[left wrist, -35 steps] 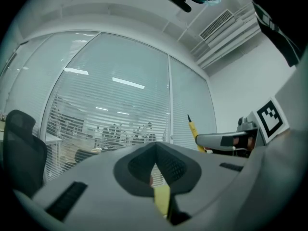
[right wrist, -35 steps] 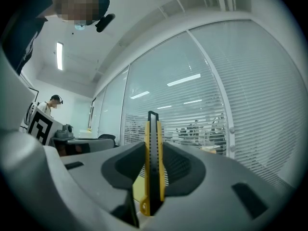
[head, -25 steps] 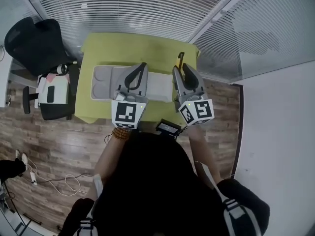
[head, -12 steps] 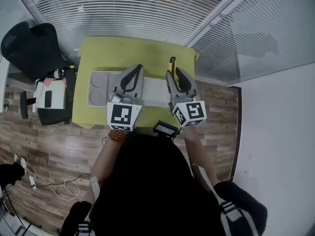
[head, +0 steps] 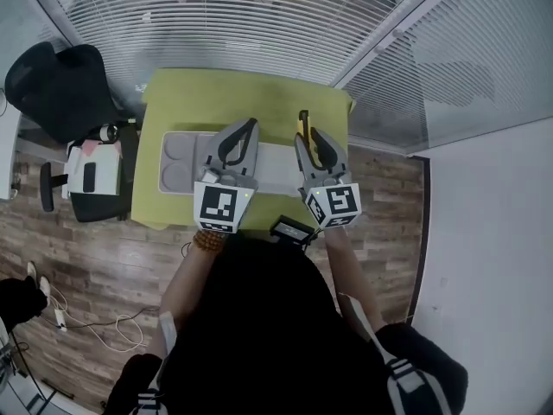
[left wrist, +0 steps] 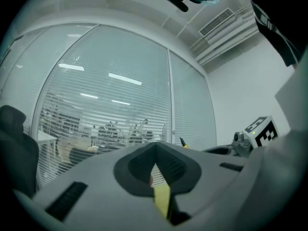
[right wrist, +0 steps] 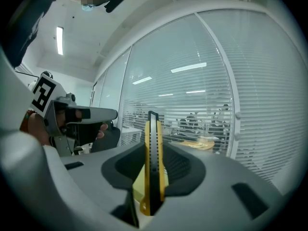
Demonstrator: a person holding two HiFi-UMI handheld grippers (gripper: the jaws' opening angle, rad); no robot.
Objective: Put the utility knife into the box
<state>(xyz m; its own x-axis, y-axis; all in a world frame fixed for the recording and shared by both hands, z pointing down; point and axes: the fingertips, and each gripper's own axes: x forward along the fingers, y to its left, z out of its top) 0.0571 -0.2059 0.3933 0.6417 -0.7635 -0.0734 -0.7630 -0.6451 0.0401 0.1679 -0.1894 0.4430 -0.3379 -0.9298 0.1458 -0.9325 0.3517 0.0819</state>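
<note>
A yellow and black utility knife stands upright between the jaws of my right gripper, which is shut on it above the right part of the green table. In the right gripper view the knife rises between the pads of that gripper. A flat grey box with compartments lies open on the table's left half. My left gripper hovers over the box with its jaw tips together and nothing in them; it shows the same in its own view.
A black office chair and a small cart with oddments stand left of the table. A black device sits at the table's near edge. Glass walls with blinds run behind and to the right. Cables lie on the wooden floor.
The right gripper with the knife has drifted slightly left and nearer, toward the box. The left gripper keeps its place over the box.
</note>
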